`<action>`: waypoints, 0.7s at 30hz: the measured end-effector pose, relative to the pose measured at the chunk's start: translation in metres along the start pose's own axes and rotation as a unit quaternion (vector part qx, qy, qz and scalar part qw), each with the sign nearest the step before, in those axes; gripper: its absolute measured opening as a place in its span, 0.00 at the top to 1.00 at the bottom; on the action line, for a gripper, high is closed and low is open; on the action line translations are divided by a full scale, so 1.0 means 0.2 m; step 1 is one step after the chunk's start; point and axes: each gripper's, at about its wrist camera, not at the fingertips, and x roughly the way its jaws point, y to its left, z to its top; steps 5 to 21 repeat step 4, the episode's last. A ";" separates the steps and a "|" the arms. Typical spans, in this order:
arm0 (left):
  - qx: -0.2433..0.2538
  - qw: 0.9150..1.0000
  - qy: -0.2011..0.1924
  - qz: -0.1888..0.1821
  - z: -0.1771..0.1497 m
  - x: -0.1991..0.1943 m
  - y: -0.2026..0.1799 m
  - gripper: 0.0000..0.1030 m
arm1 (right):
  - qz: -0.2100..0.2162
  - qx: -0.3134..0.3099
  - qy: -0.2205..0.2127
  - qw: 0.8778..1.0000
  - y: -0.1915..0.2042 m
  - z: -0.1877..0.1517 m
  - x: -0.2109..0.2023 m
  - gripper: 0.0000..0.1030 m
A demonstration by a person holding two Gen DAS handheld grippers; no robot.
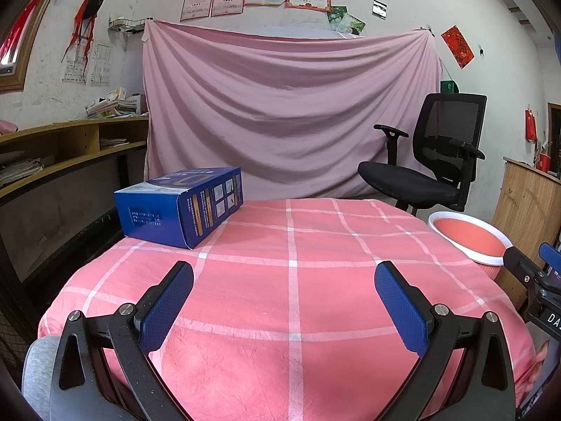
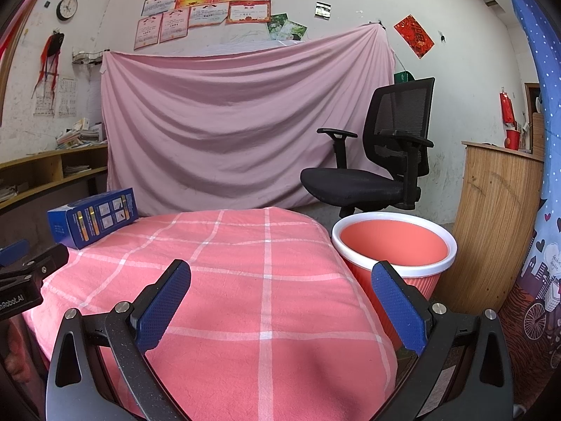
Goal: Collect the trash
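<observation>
A blue cardboard box [image 1: 180, 207] lies on the far left corner of the table, which is covered by a pink checked cloth [image 1: 291, 298]. It also shows in the right wrist view [image 2: 93, 217]. A salmon-pink bin with a white rim [image 2: 394, 242] stands on the floor to the right of the table; its rim shows in the left wrist view [image 1: 468, 236]. My left gripper [image 1: 284, 280] is open and empty above the near part of the table, well short of the box. My right gripper [image 2: 280, 280] is open and empty over the table's right side, beside the bin.
A black office chair [image 2: 378, 161] stands behind the bin. A wooden cabinet [image 2: 498, 228] is at the right. A wooden shelf unit [image 1: 63, 151] runs along the left wall. A pink sheet [image 1: 291, 115] hangs behind the table.
</observation>
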 end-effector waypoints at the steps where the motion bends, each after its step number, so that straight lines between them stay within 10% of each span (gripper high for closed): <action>1: 0.000 1.000 0.000 0.000 0.00 0.00 0.00 0.02 | 0.000 0.000 0.000 1.000 0.00 0.00 0.00 0.00; 21: -0.001 1.000 0.000 0.000 0.00 0.00 0.00 0.02 | 0.001 0.000 0.000 1.000 0.01 -0.01 0.00 0.00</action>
